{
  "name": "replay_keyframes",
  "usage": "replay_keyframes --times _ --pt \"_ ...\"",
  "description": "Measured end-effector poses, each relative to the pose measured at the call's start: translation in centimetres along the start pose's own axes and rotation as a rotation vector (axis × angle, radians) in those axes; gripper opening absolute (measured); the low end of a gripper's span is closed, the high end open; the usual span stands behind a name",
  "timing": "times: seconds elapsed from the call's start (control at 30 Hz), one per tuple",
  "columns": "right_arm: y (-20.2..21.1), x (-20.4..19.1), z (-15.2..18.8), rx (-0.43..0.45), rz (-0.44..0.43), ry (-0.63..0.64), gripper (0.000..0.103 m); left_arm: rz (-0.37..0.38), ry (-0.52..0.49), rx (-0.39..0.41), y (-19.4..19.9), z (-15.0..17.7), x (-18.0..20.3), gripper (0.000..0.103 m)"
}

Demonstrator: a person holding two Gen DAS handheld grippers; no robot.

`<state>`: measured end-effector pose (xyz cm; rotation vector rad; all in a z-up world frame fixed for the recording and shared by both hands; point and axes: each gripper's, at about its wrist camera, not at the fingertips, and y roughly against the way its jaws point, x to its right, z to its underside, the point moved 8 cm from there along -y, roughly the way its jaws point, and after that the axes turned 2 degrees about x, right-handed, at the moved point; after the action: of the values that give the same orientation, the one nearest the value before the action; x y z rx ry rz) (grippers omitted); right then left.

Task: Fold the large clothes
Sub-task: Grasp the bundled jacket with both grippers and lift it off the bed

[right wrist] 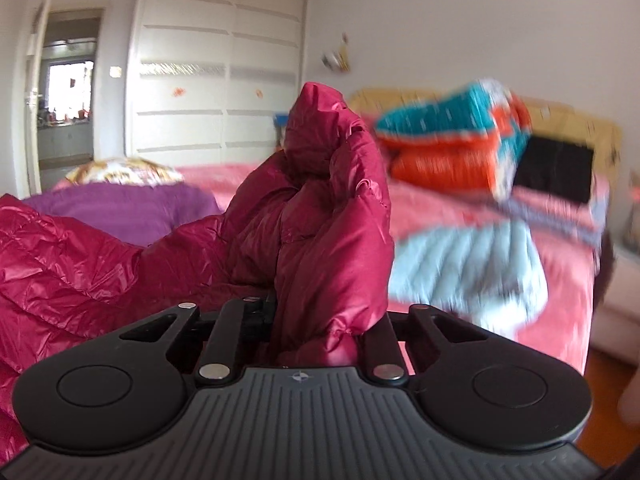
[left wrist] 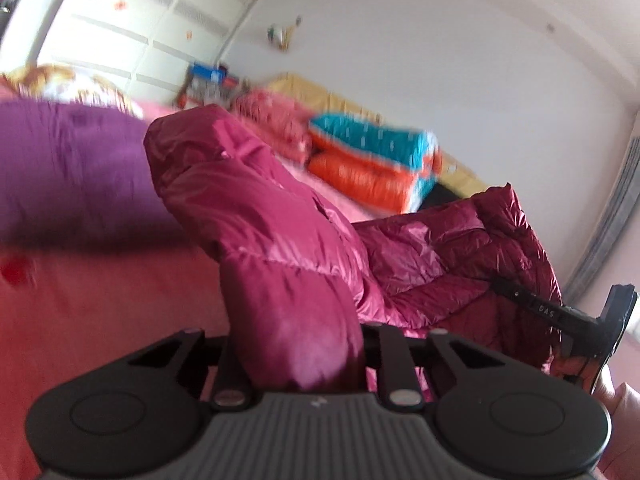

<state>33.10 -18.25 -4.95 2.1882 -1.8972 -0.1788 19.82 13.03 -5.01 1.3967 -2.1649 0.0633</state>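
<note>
In the left wrist view, a purple blanket lies at the far left on the pink bedsheet. The left gripper is clamped on a puffy fold of the magenta down jacket, which bulges up out of its jaws and away toward the middle of the bed. Further right the jacket spreads in shiny creases to the right gripper, seen from the side and pinching the jacket's far edge (its fingertips are buried in fabric). Behind lies a folded teal and orange quilt. In the right wrist view the jacket runs from the left edge into the right gripper's closed jaws, a bunched peak standing above them; a pale blue garment lies to the right.
</note>
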Motion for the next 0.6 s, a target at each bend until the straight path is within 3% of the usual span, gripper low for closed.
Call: replay_keyframes --times 0.13,0.3,0.6 --pt "-2.9 -2.0 -5.8 0.095 -0.039 0.041 0.013 -0.032 -0.016 0.126 0.9 -4.7 -1.3 0.02" --pt "-7.8 -5.3 -11.7 0.198 -0.062 0.133 0.013 -0.114 -0.077 0.224 0.6 -10.1 -3.5 0.02" --pt "-16.8 -12.4 -16.9 0.315 -0.12 0.114 0.013 -0.272 -0.08 0.324 -0.5 -17.9 -10.6 0.021"
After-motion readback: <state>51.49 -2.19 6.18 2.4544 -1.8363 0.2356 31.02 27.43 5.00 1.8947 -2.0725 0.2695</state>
